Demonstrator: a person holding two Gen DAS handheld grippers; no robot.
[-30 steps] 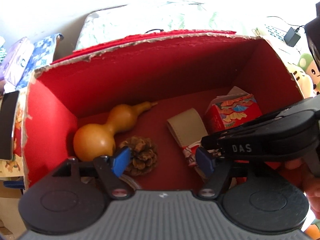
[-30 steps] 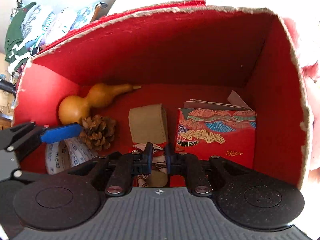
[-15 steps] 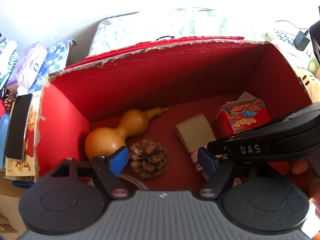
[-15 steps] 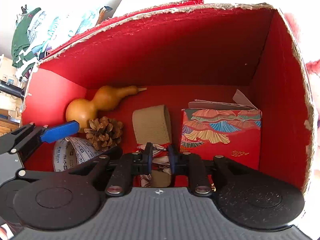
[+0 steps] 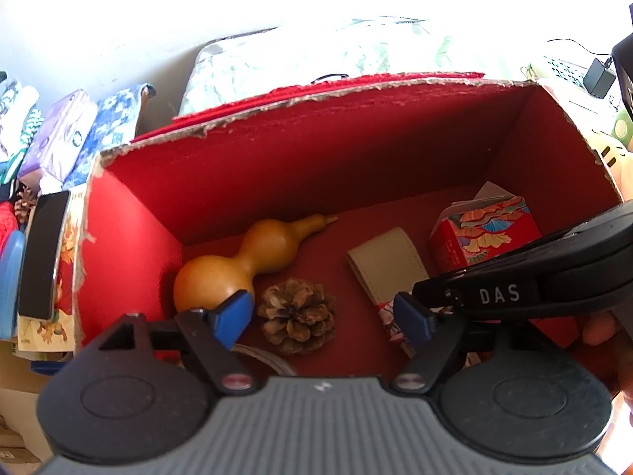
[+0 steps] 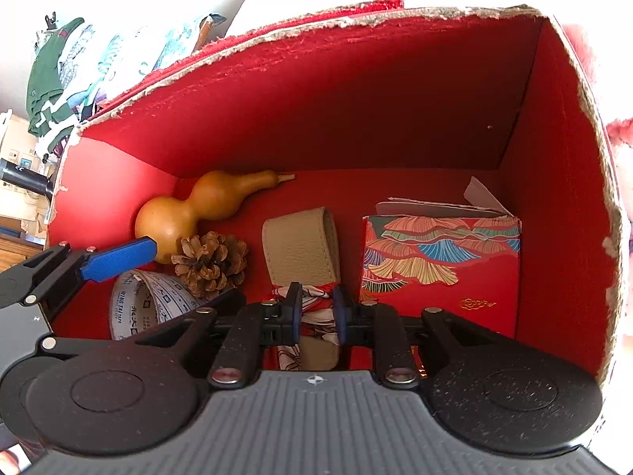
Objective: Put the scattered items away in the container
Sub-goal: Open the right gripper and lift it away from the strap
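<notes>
Tan gourd (image 6: 190, 213) lengthwise, stem right-rearward

Both grippers hang over the open red box (image 6: 356, 91), pointed down into it side by side. The left gripper (image 5: 326, 312) sits toward the box's left wall with its blue-padded fingers (image 5: 233, 316) spread wide apart and nothing between them. The right gripper (image 6: 316, 312) is just beside it, nearer the middle of the near edge, its jaws drawn close together and pinching a red-and-white patterned cloth (image 6: 314, 301). A fingertip (image 5: 597, 326) shows behind the right gripper's body.
</notes>
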